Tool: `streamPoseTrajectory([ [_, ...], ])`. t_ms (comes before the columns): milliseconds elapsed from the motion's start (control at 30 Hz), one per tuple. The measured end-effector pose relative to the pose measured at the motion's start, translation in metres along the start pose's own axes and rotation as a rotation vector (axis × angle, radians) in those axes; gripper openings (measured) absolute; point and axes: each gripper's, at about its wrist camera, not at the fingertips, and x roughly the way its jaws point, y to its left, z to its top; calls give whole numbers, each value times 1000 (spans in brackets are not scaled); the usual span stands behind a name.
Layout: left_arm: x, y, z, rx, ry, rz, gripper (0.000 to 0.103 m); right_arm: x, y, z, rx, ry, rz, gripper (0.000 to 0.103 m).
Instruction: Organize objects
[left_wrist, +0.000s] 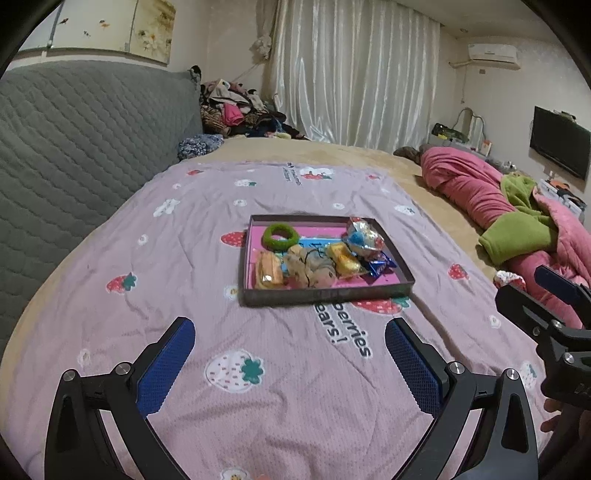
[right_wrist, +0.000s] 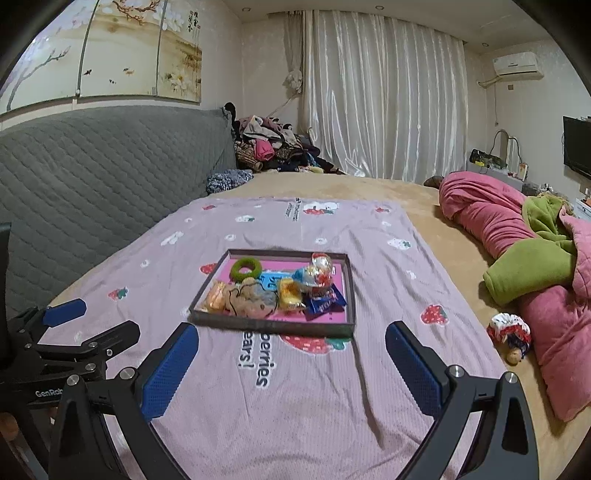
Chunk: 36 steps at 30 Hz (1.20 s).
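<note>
Far left: grey quilted headboard (left_wrist: 85, 147), well apart from everything in play. Next, left gripper (left_wrist: 290, 354), jaws spread wide with nothing between the blue pads, hovering low over the lilac strawberry blanket (left_wrist: 129, 229). Ahead of it and a touch to its right, resting flat on the blanket: shallow dark tray (left_wrist: 325, 293), long axis running left to right across both views. Inside, from the left: an orange-wrapped snack (left_wrist: 267, 273) at the near left corner, a green fuzzy ring (left_wrist: 279, 236) behind it toward the far wall, a beige plush lump (left_wrist: 310, 269) in the middle, a yellow-wrapped sweet (left_wrist: 345, 260), a crinkly foil packet (left_wrist: 364, 236) and a blue wrapper (left_wrist: 380, 266) at the right end. Further right, right gripper (right_wrist: 291, 356), likewise gaping and empty, tray (right_wrist: 273, 325) lying straight ahead and slightly left of its centre line. Probably about level in reach, neither tool touching the tray. Off the blanket at the far right, a small red-and-white patterned thing (right_wrist: 509, 334) beside the pink quilt (right_wrist: 491, 221), clearly nearer the right gripper; likely the one piece not yet gathered, reached by swinging right rather than forward.
</note>
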Motion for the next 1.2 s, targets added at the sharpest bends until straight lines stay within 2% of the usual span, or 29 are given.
streamPoseTrajectory([
  [433,-1,-6,-15,26,14,38,103,-2,0,-19,-12,17,-4,102],
  [1200,6,-7,-33,24,34,41,103,9,-3,-35,-8,39,-11,102],
])
